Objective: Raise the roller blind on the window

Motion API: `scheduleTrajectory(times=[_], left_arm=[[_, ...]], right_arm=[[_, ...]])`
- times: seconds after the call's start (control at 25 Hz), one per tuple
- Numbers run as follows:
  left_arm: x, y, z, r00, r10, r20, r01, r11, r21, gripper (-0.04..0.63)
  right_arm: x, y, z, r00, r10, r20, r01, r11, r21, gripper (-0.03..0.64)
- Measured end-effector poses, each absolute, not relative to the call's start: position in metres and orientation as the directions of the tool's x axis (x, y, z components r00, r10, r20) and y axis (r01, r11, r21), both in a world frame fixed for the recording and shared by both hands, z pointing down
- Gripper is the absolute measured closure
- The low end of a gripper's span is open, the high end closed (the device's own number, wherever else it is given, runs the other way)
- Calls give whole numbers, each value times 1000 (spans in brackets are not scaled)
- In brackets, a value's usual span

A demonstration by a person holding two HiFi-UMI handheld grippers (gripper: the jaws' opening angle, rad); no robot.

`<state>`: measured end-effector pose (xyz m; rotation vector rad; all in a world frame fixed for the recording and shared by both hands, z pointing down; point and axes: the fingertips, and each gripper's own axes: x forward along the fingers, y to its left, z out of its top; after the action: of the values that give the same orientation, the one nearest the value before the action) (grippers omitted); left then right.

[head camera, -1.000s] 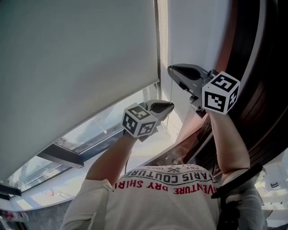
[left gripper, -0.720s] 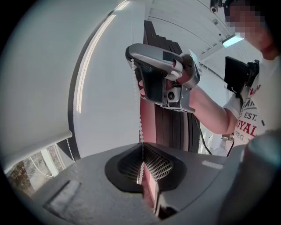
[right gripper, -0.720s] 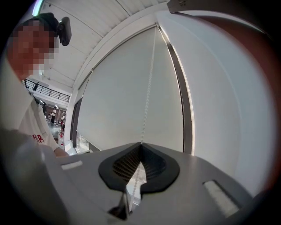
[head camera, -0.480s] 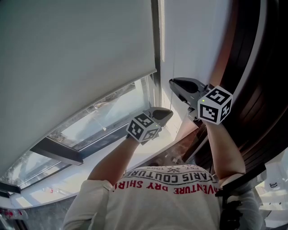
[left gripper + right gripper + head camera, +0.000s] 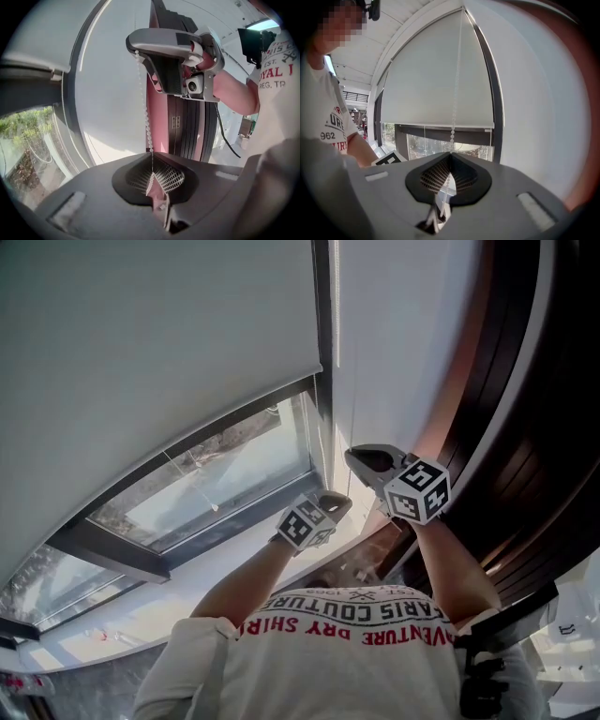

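The left claw (image 5: 152,180) and the right claw (image 5: 446,177) both pinch the thin white bead chain (image 5: 146,112), which is probably light, limp and slippery and best gripped across its beads to hoist the grey fabric roller blind (image 5: 141,352).

Daylight comes through the dark-framed window (image 5: 234,474), a white wall (image 5: 394,334) beside it and dark wood panelling (image 5: 525,409) beyond.

You face a roller blind (image 5: 159,352) of smooth, matt cloth. Your bead chain (image 5: 145,108) looks like glossy white plastic.
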<state>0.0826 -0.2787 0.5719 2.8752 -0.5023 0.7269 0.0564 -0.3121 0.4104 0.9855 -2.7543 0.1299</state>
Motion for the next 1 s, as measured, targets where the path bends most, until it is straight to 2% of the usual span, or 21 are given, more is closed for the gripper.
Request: scheduleTrajectory(times=[0.2,0.32,0.52,0.72,1.0], left_arm=[[73,-268,618,801,-275,532,-377,-922,91,588],[70,-260,637,818,-244,521,-372,-915,156,586],[76,-256,625,834,-232,501,-339,-931,134,578],[58,-274,584,882,-309,357,-404,-886,229,508],[47,-289,435,934,-325,150,-345,-930,130,500]], right_arm=[[48,-303,470,-752,-583,307,-629,775,-68,611],[43,-301,474,-758,-582,293,-627,775,-81,611],[47,-299,471,-761,-587,276,-627,775,-82,611],[53,-300,473,-751,-610,253,-646,758,-90,611],[50,-302,479,-749,-612,256,-649,755,-95,611]])
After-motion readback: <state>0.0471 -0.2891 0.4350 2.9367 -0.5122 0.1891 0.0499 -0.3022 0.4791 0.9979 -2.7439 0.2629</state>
